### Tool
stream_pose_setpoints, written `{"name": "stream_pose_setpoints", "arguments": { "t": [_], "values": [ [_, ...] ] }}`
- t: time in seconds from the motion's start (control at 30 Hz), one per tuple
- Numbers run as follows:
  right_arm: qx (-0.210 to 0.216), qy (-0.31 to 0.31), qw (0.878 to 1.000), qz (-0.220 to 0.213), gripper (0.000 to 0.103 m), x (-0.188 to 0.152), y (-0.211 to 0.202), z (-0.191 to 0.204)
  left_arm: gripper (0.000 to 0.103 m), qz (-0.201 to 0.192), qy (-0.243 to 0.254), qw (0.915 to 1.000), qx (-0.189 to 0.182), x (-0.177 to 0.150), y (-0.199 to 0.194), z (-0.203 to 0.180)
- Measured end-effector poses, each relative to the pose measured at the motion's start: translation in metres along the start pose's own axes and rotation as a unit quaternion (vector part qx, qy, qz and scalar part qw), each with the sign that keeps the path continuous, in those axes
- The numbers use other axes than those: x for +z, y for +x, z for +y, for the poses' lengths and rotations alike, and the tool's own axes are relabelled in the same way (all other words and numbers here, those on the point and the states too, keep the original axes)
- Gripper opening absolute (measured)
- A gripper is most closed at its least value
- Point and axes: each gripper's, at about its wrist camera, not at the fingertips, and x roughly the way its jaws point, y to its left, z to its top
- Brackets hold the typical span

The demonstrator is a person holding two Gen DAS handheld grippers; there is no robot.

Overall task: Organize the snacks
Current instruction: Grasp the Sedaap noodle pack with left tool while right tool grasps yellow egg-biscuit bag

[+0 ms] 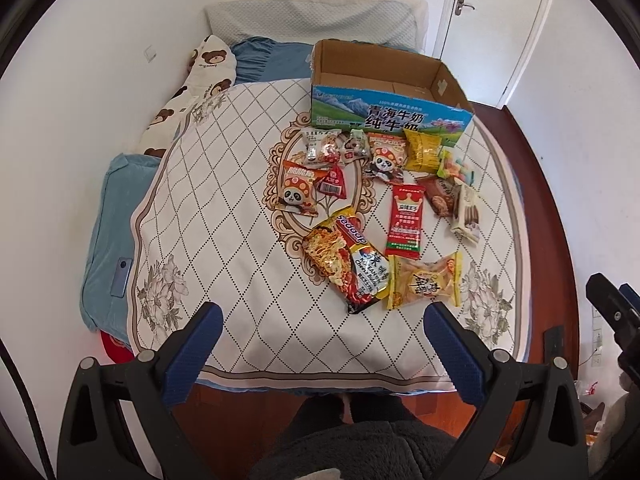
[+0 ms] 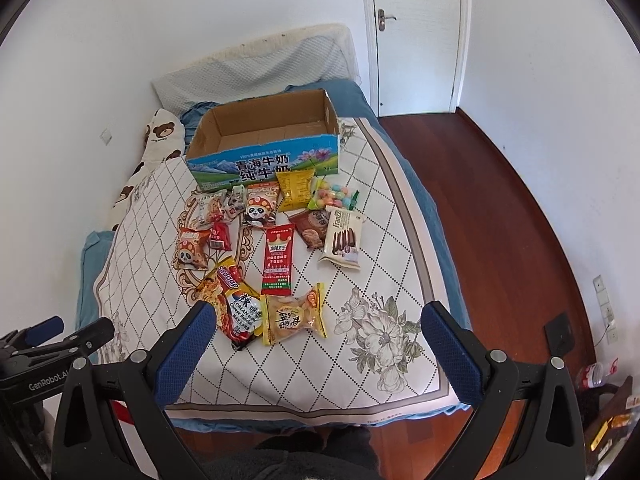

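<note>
Left tongs and right tongs: jaws wide apart, empty, above the bed's foot. Snacks scattered on the bed before the open box. Left view only: phone left of the box. Right view only: bottle on the floor, far right.

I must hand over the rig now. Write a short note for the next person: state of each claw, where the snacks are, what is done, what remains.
Left claw: open, empty, over the near edge of the bed.
Right claw: open, empty, also at the near edge.
Cardboard box: on the bed, far side, nothing visible inside.
Snacks: all loose in front of the box; noodle packet and yellow pastry bag nearest.
Done: nothing.
Left: every snack into the box.
</note>
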Motion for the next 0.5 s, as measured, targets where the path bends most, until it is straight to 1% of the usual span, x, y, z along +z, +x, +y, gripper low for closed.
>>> {"name": "stream_pose_setpoints", "arguments": {
  "t": [0.07,0.13,0.17,0.23,0.27,0.3,0.33,0.37,0.43,0.47,0.5],
  "values": [
    [0.012,0.019,0.999,0.035,0.103,0.002,0.034,-0.006,0.103,0.013,0.002,0.9997,0.020,0.006,0.028,0.000],
    [0.031,0.045,0.995,0.082,0.103,0.000,0.074,-0.013,0.103,0.031,0.004,0.9990,0.032,0.011,0.058,0.001],
    [0.040,0.060,0.991,0.108,0.103,-0.001,0.095,-0.016,0.103,0.047,0.004,0.9982,0.038,0.013,0.074,0.002],
    [0.063,0.094,0.980,0.164,0.103,-0.009,0.140,-0.021,0.103,0.073,-0.001,0.9965,0.039,0.016,0.107,0.006],
    [0.065,0.109,0.975,0.184,0.103,-0.016,0.163,-0.025,0.103,0.091,-0.006,0.9949,0.043,0.016,0.122,0.009],
    [0.067,0.129,0.967,0.207,0.103,-0.023,0.183,-0.028,0.103,0.112,-0.013,0.9929,0.037,0.017,0.138,0.011],
    [0.078,0.152,0.959,0.226,0.103,-0.029,0.202,-0.029,0.103,0.131,-0.026,0.9908,0.023,0.017,0.152,0.016],
    [0.087,0.175,0.952,0.237,0.103,-0.036,0.218,-0.030,0.103,0.147,-0.042,0.9880,0.017,0.017,0.164,0.019],
    [0.110,0.222,0.933,0.260,0.103,-0.048,0.245,-0.028,0.103,0.177,-0.075,0.9813,-0.007,0.018,0.188,0.026],
    [0.125,0.245,0.923,0.270,0.103,-0.053,0.257,-0.025,0.103,0.187,-0.090,0.9781,-0.014,0.020,0.199,0.027],
    [0.131,0.266,0.914,0.278,0.103,-0.058,0.267,-0.022,0.103,0.196,-0.103,0.9749,-0.019,0.022,0.209,0.030]
  ]
}}
